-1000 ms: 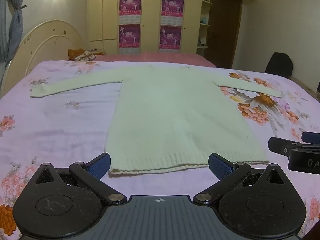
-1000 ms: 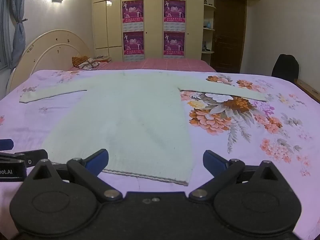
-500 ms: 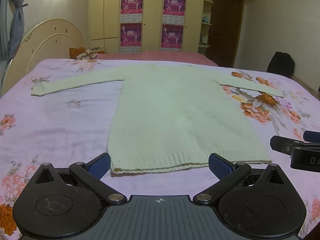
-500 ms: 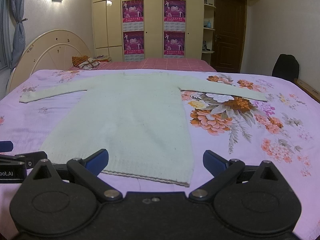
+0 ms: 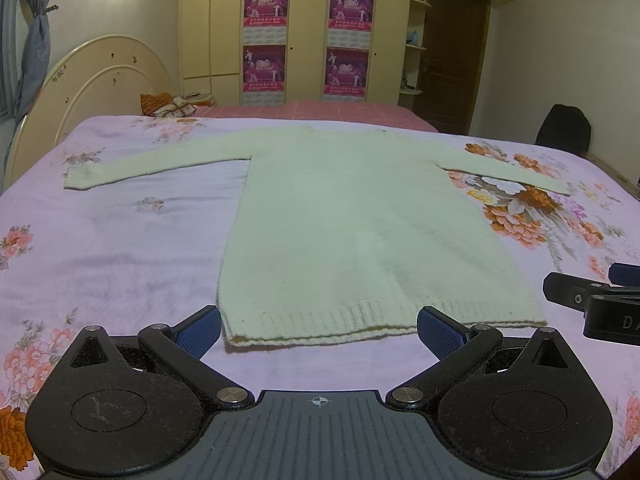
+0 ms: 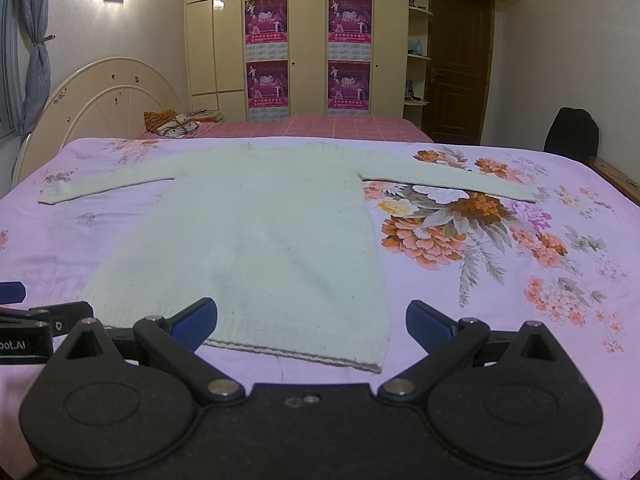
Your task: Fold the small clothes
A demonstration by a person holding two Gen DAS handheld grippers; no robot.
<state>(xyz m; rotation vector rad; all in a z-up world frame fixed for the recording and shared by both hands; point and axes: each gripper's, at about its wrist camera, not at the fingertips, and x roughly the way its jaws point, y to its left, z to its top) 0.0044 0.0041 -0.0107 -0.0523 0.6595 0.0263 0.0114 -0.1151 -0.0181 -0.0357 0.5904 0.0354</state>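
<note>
A pale cream knitted sweater (image 5: 360,224) lies flat on the bed, both sleeves spread out sideways and its ribbed hem nearest me. It also shows in the right wrist view (image 6: 264,240). My left gripper (image 5: 319,330) is open and empty, just short of the hem's left half. My right gripper (image 6: 312,326) is open and empty, just short of the hem's right corner. The right gripper shows at the right edge of the left wrist view (image 5: 592,304), and the left gripper at the left edge of the right wrist view (image 6: 36,320).
The bed has a lilac sheet (image 5: 100,240) with orange and pink flowers. A cream headboard (image 5: 92,88) stands at the left. A pink bed (image 6: 340,124), wardrobe with posters (image 6: 308,52), brown door (image 6: 456,64) and dark chair (image 6: 572,132) lie beyond.
Both grippers have drifted slightly toward the sweater's hem. Their jaws stay open and the sweater has not moved.
</note>
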